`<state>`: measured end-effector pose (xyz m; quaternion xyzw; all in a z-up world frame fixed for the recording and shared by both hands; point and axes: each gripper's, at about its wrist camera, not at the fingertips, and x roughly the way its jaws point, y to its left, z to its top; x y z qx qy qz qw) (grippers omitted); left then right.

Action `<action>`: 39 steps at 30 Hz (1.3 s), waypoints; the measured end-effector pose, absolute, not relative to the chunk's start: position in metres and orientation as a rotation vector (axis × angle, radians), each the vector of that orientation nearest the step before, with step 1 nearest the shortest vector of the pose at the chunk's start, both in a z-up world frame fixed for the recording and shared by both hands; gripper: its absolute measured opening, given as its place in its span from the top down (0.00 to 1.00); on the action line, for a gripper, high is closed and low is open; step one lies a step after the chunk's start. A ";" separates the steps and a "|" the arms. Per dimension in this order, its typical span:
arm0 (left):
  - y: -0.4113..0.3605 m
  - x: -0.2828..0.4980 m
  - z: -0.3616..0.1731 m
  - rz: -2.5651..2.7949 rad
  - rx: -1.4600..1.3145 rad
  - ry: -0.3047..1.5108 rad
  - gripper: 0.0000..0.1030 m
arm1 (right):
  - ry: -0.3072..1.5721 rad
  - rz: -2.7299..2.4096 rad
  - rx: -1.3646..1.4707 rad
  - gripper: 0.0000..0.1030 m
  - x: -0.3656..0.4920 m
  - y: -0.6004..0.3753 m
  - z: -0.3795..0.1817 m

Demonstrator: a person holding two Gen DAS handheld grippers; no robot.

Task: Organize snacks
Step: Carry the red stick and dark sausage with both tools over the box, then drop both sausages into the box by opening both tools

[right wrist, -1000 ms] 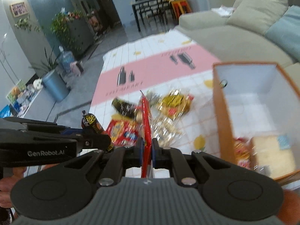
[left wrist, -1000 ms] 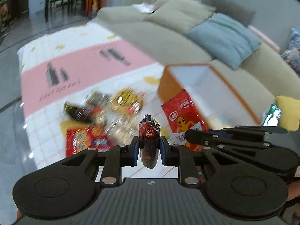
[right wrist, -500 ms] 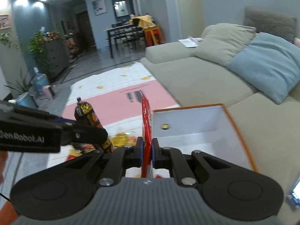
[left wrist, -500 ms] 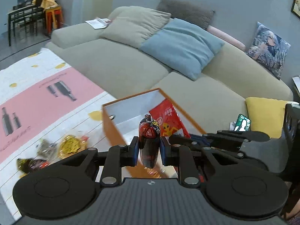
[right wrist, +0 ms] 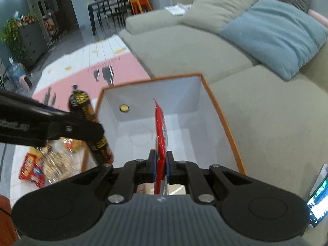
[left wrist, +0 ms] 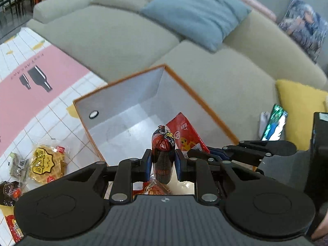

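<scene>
My left gripper (left wrist: 163, 164) is shut on a dark sausage stick with a red and yellow wrapper (left wrist: 163, 157), held upright above the near end of the open box (left wrist: 123, 100), orange outside and white inside. My right gripper (right wrist: 160, 167) is shut on a flat red snack packet (right wrist: 161, 131), seen edge-on over the box; the packet also shows in the left wrist view (left wrist: 185, 133). The sausage stick (right wrist: 90, 123) and the left gripper's arm (right wrist: 51, 127) show at the left of the right wrist view, beside the box's left wall (right wrist: 98, 106).
Loose snacks lie on the pink and white mat left of the box: a yellow waffle packet (left wrist: 46, 164), a red packet (right wrist: 31, 172) and clear-wrapped ones. The sofa (left wrist: 114, 32) with a blue cushion (left wrist: 196, 12) stands behind. A lit phone (left wrist: 273, 125) lies at the right.
Both grippers have moved from over the snack pile on the mat to above the box, each still holding its snack. The box now fills the middle of both views.
</scene>
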<state>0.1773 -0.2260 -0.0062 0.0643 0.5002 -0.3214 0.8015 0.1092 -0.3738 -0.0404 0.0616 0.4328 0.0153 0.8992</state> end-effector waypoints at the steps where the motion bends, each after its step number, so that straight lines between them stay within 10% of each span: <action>1: -0.229 0.180 -0.012 -0.683 0.154 1.086 0.76 | 0.908 0.033 0.119 0.95 0.112 -0.373 -0.044; 32: -0.246 0.215 -0.059 -0.562 0.314 1.220 0.72 | 1.024 0.094 0.194 0.94 0.160 -0.362 -0.090; 39: -0.223 0.213 -0.029 -0.569 0.198 1.159 0.57 | 1.026 0.096 0.206 0.94 0.169 -0.359 -0.088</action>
